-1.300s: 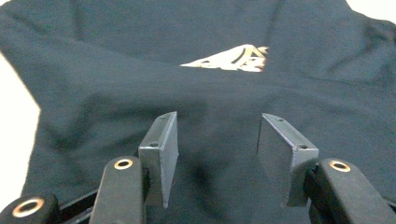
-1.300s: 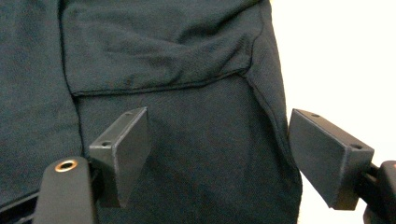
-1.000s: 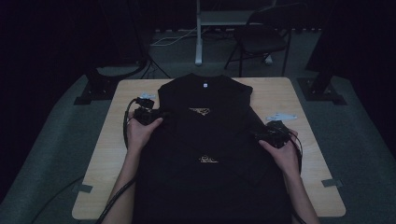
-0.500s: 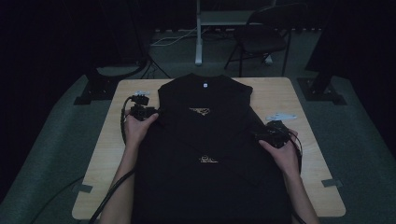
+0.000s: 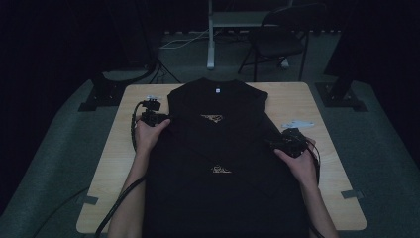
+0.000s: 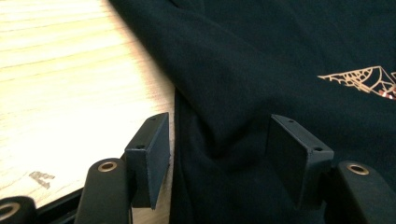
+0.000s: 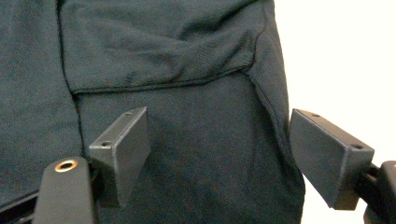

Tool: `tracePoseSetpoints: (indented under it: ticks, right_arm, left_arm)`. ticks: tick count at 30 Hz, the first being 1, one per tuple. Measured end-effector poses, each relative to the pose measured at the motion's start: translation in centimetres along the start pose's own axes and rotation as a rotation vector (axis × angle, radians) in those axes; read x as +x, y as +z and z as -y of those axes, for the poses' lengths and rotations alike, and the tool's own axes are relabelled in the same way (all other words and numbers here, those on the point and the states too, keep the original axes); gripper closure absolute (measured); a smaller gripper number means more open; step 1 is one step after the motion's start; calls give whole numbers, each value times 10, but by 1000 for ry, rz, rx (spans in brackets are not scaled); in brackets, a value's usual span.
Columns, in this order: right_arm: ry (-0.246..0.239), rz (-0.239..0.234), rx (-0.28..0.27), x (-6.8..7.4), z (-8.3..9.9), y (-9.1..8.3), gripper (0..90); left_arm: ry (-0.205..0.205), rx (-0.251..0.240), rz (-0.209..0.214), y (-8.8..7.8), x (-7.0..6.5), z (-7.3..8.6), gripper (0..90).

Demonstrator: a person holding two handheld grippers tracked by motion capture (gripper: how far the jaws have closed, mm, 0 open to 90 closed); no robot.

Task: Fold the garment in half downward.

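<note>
While your left tool [image 5: 161, 119] rests at the left edge of the black shirt [image 5: 223, 163], its jaws have just been opening and stand released, with the cloth edge between them but not pressed. Your right tool [image 5: 277, 145] sits on the shirt's right edge, jaws also apart over the fabric. You have one shirt and two tools. It lies flat, sleeves folded in, across the middle of the table [image 5: 114, 163], with a small golden print [image 5: 212, 118].
</note>
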State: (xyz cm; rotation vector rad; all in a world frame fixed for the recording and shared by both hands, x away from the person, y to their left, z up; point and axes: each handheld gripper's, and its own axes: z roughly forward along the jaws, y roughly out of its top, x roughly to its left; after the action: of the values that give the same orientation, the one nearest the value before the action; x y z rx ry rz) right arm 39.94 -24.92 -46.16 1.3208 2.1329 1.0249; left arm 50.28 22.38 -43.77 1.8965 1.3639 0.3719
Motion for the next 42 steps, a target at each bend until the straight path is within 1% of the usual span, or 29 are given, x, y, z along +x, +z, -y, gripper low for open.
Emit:
tracePoseSetpoints:
  ticks: [5,7,10,11,15,18,21,24,26,28,30,32,33,34,35,37,39,40,41,42]
  right_arm:
    - [0,-1,1,0,0,0,214]
    - [0,0,2,0,0,0,214]
    - [0,0,2,0,0,0,214]
    - [0,0,3,1,0,0,213]
    - [-1,1,4,1,0,0,213]
    - [-4,2,5,1,0,0,211]
    - [-7,3,6,1,0,0,208]
    - [-14,9,10,2,0,0,208]
    - [-18,10,11,3,0,1,207]
    - [-17,10,11,3,0,1,207]
    - [-17,10,11,3,0,1,207]
    - [-18,11,11,3,0,1,207]
    - [-17,11,11,3,0,1,207]
    - [-16,11,11,3,0,0,207]
    - [-17,10,11,3,0,0,206]
    - [-17,10,11,3,0,0,206]
    - [-15,8,11,4,1,0,206]
    - [-13,8,11,4,1,0,206]
    - [-13,7,11,4,1,0,206]
    - [-12,7,12,4,1,-1,206]
  left_arm:
    - [-5,9,-3,4,1,-2,404]
    - [-16,9,-1,6,2,-3,400]
    - [-21,14,-2,8,3,-3,400]
    - [-18,13,-1,9,4,-4,399]
    - [-23,11,4,11,5,-5,377]
    - [-29,8,1,11,7,-7,370]
    - [-29,-10,-6,14,7,-7,351]
    - [-21,-43,-16,17,6,-6,339]
    - [-24,-60,-18,20,5,-6,337]
    - [-6,-77,-21,24,2,-6,337]
    - [40,-101,-41,29,-2,-5,337]
    - [75,-91,-69,31,-7,-7,339]
    - [84,-89,-79,33,-9,-8,343]
    - [96,-86,-93,33,-10,-8,358]
    - [97,-86,-105,34,-11,-8,380]
    - [91,-86,-117,33,-11,-9,433]
    - [64,-81,-124,32,-10,-10,508]
    - [51,-70,-128,31,-9,-12,573]
    - [35,-66,-125,31,-8,-12,625]
    - [17,-60,-117,31,-8,-13,656]
